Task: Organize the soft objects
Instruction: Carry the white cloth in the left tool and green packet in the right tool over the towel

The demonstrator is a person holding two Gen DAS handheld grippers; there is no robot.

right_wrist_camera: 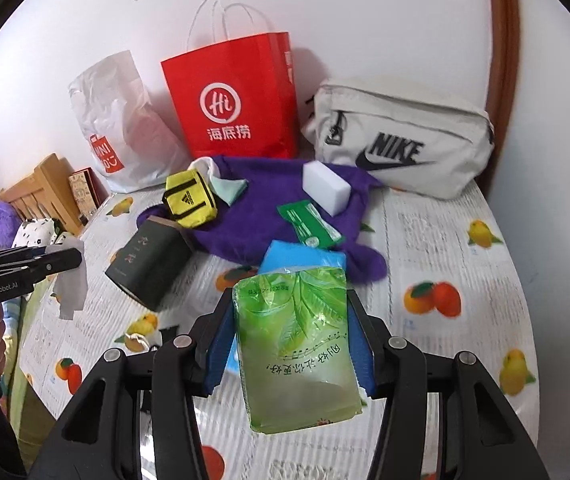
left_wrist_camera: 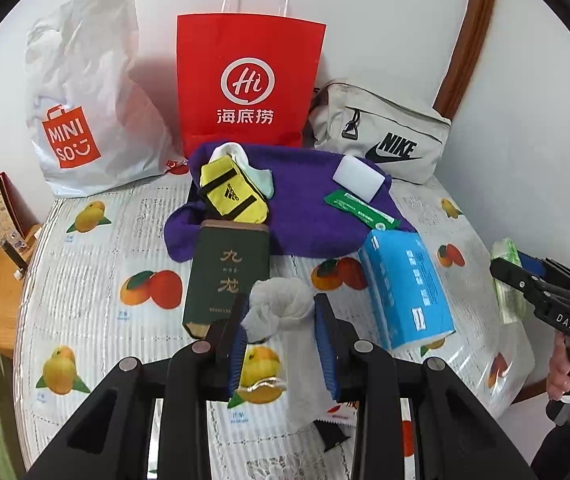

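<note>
My left gripper (left_wrist_camera: 279, 312) is shut on a crumpled white cloth (left_wrist_camera: 277, 308) and holds it above the table; the cloth also shows in the right wrist view (right_wrist_camera: 71, 280). My right gripper (right_wrist_camera: 289, 320) is shut on a green tissue pack (right_wrist_camera: 297, 344), also seen at the right edge of the left wrist view (left_wrist_camera: 507, 276). A purple towel (left_wrist_camera: 305, 212) lies at the back with a yellow sock (left_wrist_camera: 233, 194), a white sponge (left_wrist_camera: 359, 178) and a green wipe packet (left_wrist_camera: 361, 210) on it. A blue tissue pack (left_wrist_camera: 405, 284) lies in front of the towel.
A dark green box (left_wrist_camera: 225, 276) lies left of centre on the fruit-print tablecloth (left_wrist_camera: 85, 280). A white Miniso bag (left_wrist_camera: 85, 100), a red paper bag (left_wrist_camera: 245, 80) and a beige Nike pouch (left_wrist_camera: 381, 132) stand along the wall. Wooden furniture (right_wrist_camera: 45, 188) is at the left.
</note>
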